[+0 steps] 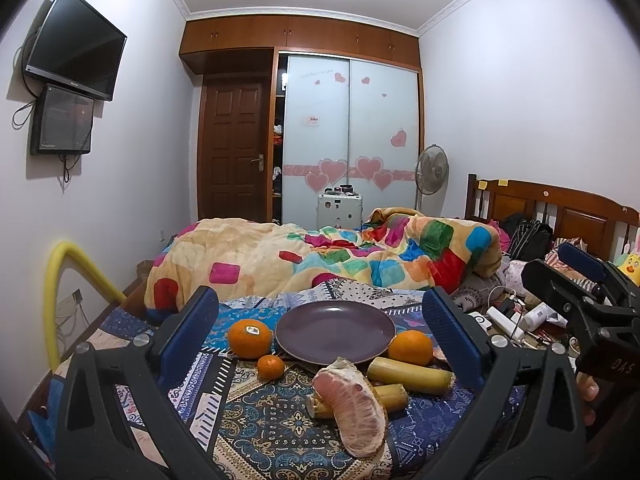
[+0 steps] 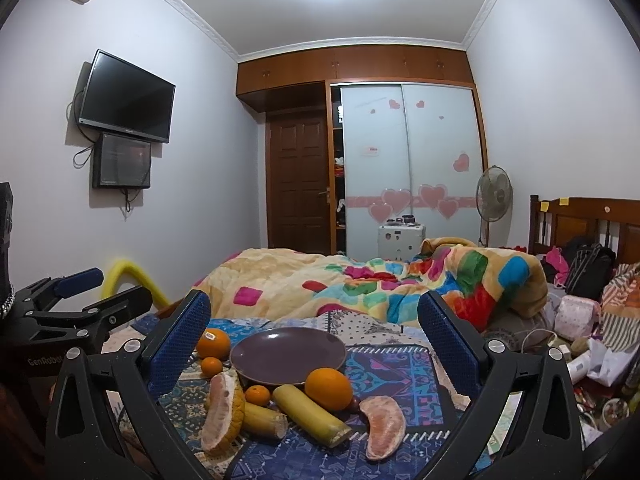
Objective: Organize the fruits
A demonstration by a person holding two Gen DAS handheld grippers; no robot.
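While the plate (image 2: 288, 354) lies bare on the bedspread (image 2: 384, 364), fruit is ringed along its near rim. The left gripper (image 1: 324, 336) is held wide and empty, as is the right gripper (image 2: 316, 340). A pomelo wedge (image 2: 385, 426) lies nearest the right, long axis running away.

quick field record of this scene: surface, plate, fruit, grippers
surface: patterned bedspread
plate: purple plate, nothing on it
fruit: large orange with sticker, second large orange, two small oranges, two pomelo segments, all off the plate
other: two yellowish stalk pieces
left gripper: open, holding nothing
right gripper: open, holding nothing
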